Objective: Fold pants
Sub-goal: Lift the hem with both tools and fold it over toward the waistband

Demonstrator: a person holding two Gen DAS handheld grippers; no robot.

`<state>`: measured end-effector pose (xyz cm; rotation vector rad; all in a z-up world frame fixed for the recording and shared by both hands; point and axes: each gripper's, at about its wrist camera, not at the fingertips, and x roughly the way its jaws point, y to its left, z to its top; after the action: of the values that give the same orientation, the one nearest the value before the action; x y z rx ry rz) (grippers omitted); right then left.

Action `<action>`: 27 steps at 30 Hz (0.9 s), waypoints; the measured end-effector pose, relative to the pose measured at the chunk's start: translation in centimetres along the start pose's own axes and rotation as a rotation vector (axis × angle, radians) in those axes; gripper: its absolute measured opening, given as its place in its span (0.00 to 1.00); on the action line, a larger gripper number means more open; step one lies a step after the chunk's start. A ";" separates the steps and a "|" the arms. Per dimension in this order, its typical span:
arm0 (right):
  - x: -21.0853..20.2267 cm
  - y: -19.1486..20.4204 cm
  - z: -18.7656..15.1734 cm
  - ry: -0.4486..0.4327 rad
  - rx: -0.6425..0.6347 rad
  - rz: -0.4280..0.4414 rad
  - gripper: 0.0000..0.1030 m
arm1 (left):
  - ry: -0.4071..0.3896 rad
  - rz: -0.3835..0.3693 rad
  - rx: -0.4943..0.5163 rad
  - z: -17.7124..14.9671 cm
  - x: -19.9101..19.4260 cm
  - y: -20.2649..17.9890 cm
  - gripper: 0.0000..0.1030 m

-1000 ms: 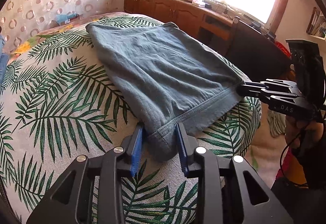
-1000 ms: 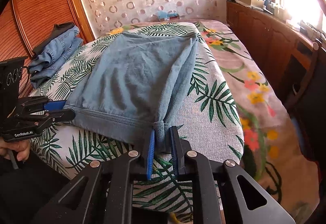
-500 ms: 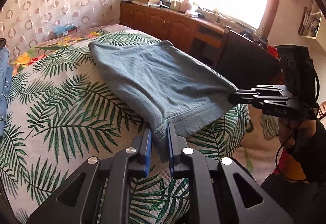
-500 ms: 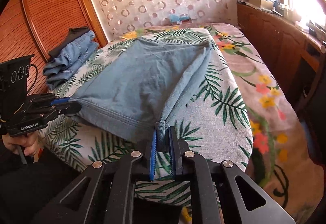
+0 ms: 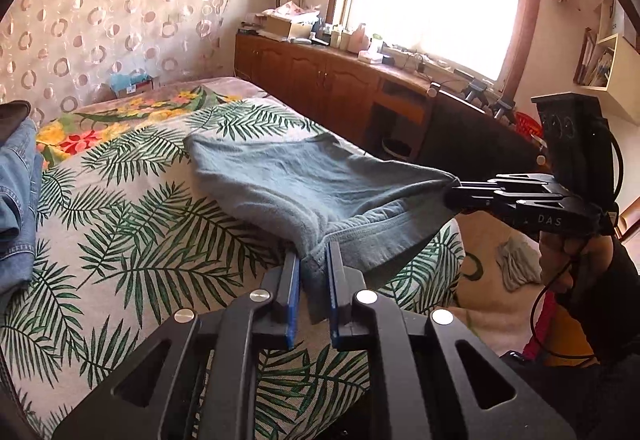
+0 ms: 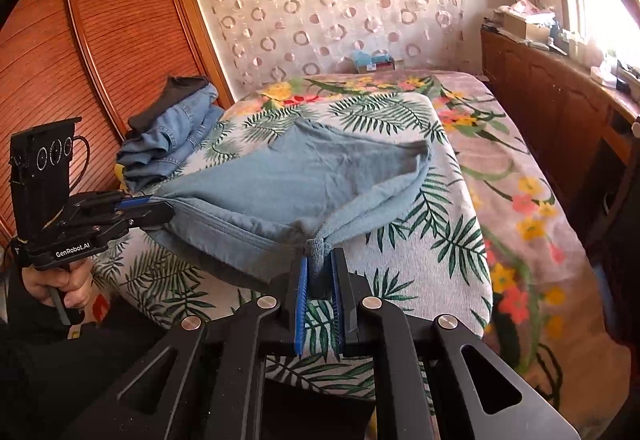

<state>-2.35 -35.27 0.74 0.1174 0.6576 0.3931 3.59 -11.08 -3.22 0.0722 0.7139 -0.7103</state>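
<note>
The blue-grey pants (image 5: 304,184) lie folded on the palm-leaf bed cover, their near hem lifted off it. My left gripper (image 5: 314,268) is shut on the hem's left corner. My right gripper (image 6: 320,260) is shut on the hem's right corner, bunched between the blue pads. In the left wrist view the right gripper (image 5: 452,192) holds the cloth at the right. In the right wrist view the left gripper (image 6: 160,210) holds it at the left. The pants (image 6: 316,168) sag between the two grips; the far end rests on the bed.
A stack of folded jeans (image 6: 176,136) sits on the bed's left side by a wooden wardrobe (image 6: 100,52). A wooden cabinet (image 5: 320,76) with clutter runs under the window to the right. A tissue box (image 6: 372,60) stands at the bed's head.
The left gripper closed on the hem corner. Both grippers have lifted the hem up off the bed, and the pants now hang slack between them.
</note>
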 end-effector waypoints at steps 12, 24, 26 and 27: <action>-1.5 0.8 -0.4 -0.059 -0.027 0.020 0.11 | -0.049 0.014 0.013 1.3 -1.6 -0.1 0.12; 3.0 -2.1 2.1 -0.081 0.011 -0.034 0.11 | 0.008 0.053 -0.001 4.8 3.6 2.7 0.12; 3.6 -2.1 2.6 -0.082 0.003 -0.038 0.11 | 0.015 0.063 0.001 5.3 4.1 3.0 0.12; 4.0 -2.1 2.9 -0.082 0.000 -0.041 0.11 | 0.017 0.068 0.002 5.5 4.3 3.1 0.12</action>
<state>2.98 -35.63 0.24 0.1194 0.5781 0.3472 11.01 -12.80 -2.21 0.1040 0.7233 -0.6465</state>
